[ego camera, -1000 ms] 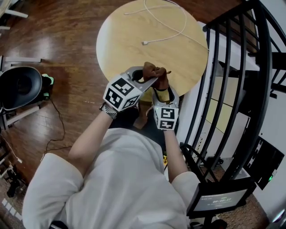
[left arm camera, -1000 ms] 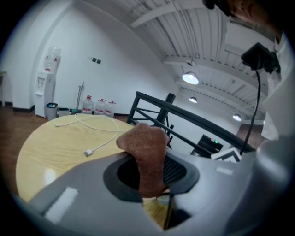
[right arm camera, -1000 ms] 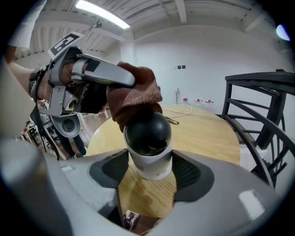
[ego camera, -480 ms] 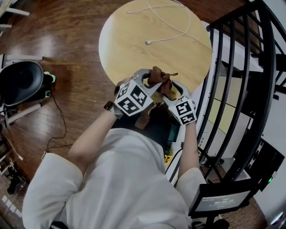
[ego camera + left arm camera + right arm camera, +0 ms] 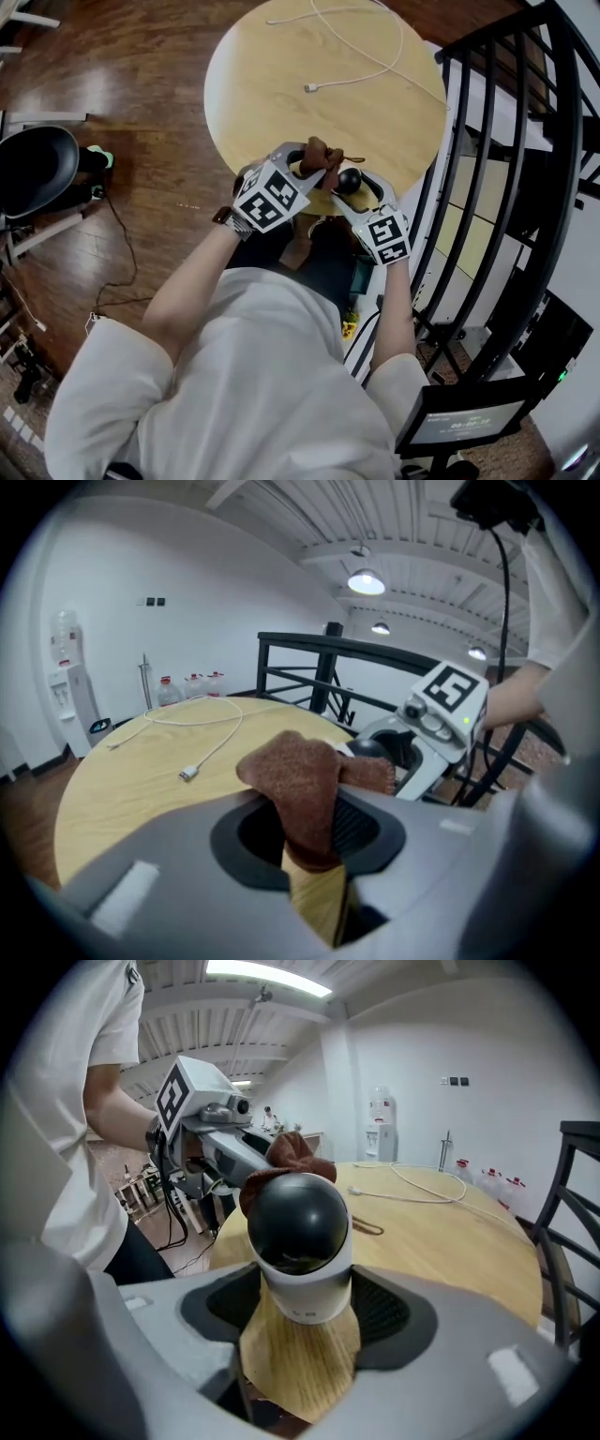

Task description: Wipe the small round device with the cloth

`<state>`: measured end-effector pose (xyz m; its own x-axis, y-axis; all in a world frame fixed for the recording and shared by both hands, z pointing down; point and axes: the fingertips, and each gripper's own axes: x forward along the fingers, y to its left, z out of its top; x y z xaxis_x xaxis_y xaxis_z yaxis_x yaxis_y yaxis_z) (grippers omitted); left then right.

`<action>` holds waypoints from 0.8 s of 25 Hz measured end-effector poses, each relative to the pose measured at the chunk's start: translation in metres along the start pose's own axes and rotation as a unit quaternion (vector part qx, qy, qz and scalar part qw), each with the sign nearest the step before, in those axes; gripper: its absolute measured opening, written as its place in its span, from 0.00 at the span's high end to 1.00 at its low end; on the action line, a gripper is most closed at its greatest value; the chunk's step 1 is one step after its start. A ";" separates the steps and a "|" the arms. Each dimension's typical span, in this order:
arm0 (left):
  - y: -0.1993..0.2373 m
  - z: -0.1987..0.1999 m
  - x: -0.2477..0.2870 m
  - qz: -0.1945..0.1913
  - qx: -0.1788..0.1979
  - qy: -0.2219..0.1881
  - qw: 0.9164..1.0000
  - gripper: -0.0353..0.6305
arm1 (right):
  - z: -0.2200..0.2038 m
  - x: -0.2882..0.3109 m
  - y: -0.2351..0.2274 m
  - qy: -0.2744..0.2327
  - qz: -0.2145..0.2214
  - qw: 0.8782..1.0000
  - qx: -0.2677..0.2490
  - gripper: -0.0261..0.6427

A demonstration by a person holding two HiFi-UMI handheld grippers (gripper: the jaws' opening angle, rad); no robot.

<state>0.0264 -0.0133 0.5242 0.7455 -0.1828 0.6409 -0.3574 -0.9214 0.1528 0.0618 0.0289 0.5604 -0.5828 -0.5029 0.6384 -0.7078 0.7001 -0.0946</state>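
My left gripper is closed on a brown cloth. In the left gripper view the cloth is pinched between the two dark pads, and its fluffy top sticks up and flops over to the right. My right gripper holds the small round device. In the right gripper view its jaws stand wide, with a pad on each side of the white bottom half of the device. The device has a shiny black top like a ball. Both grippers meet over the near edge of the round wooden worktop, with their tips close together. The cloth sits right behind the black top and seems to touch it. I cannot tell if the device rests on the worktop. A white cable lies well away on the far side of the worktop. A black railing stands to the right.
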 end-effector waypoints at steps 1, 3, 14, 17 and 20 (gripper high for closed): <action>0.000 -0.008 0.004 0.000 0.001 0.011 1.000 0.79 | -0.002 0.000 -0.001 0.001 -0.002 1.000 -0.001 0.51; -0.001 -0.023 0.012 -0.001 -0.010 0.033 0.999 0.79 | -0.004 -0.001 -0.001 0.003 -0.003 1.000 -0.001 0.51; 0.000 -0.048 0.034 -0.002 -0.017 0.094 0.995 0.79 | -0.004 0.000 -0.002 0.006 0.008 1.000 -0.007 0.50; 0.007 -0.037 0.020 0.010 -0.041 0.037 0.998 0.79 | -0.001 0.002 -0.001 -0.008 0.003 1.000 0.003 0.50; 0.014 -0.019 -0.002 0.020 -0.081 -0.027 0.996 0.79 | -0.003 0.004 -0.004 -0.017 -0.030 0.999 0.020 0.50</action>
<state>0.0091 -0.0189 0.5396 0.7565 -0.2396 0.6085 -0.4694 -0.8468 0.2502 0.0639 0.0259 0.5658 -0.5507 -0.5608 0.6182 -0.7573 0.6472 -0.0874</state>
